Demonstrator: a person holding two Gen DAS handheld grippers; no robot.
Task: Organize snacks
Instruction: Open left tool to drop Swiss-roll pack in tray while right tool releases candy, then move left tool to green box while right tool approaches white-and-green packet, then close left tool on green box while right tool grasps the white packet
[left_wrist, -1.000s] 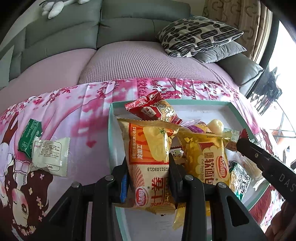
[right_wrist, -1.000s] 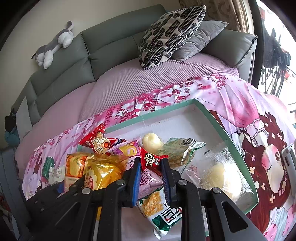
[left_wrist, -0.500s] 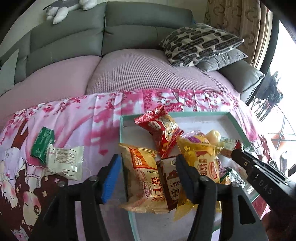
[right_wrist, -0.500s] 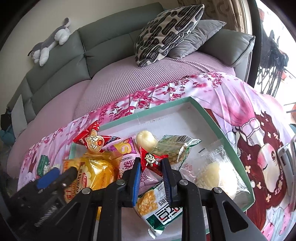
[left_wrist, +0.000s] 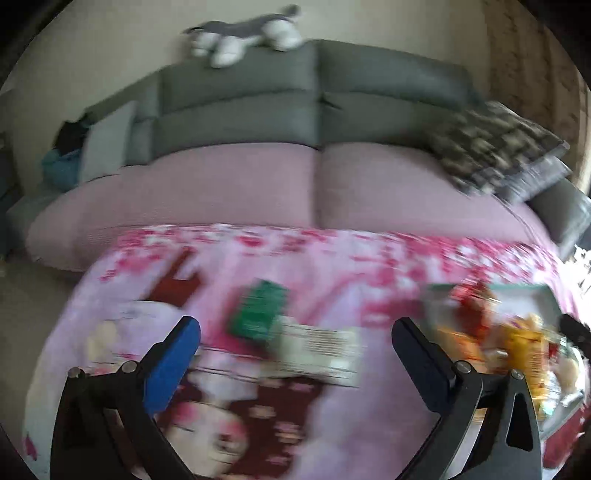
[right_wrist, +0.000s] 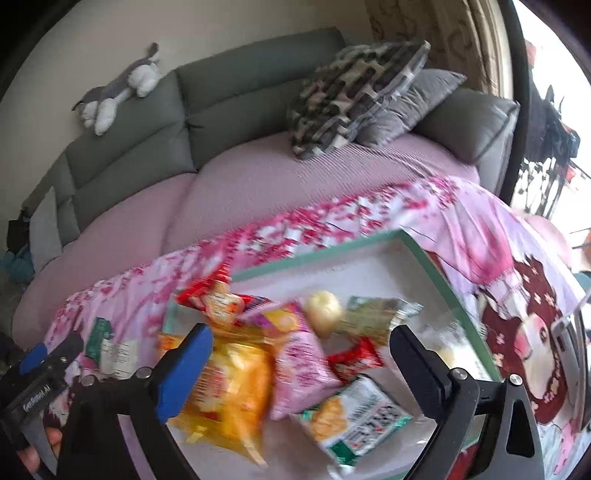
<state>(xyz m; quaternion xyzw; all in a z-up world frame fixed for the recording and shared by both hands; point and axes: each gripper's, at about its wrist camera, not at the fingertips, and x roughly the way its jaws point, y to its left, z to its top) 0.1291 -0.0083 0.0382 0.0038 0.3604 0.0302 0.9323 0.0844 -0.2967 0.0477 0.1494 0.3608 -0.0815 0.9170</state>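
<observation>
Both grippers empty, fingers wide: left gripper (left_wrist: 295, 332) over green packet (left_wrist: 258, 312) and white packet (left_wrist: 319, 350) on pink cloth (left_wrist: 369, 266), 12 o'clock. Right gripper (right_wrist: 299, 343) over tray (right_wrist: 325, 254) pile. Light, crinkly, slippery; pinch sealed edge, I guess.

The left gripper (left_wrist: 295, 328) hangs with its jaws spread wide, nothing between them, over a pink floral cloth (left_wrist: 332, 254). Just ahead of the gap lie a green packet (left_wrist: 258, 310) and a white packet (left_wrist: 317, 350), the two touching, the white one nearer the claw; both are blurred. Off to the claw's right sits a teal-rimmed tray (left_wrist: 517, 288) piled with red and yellow snack bags (left_wrist: 491, 328). Far ahead stands a grey sofa (left_wrist: 314, 107), a plush toy (left_wrist: 243, 35) on its back.
</observation>
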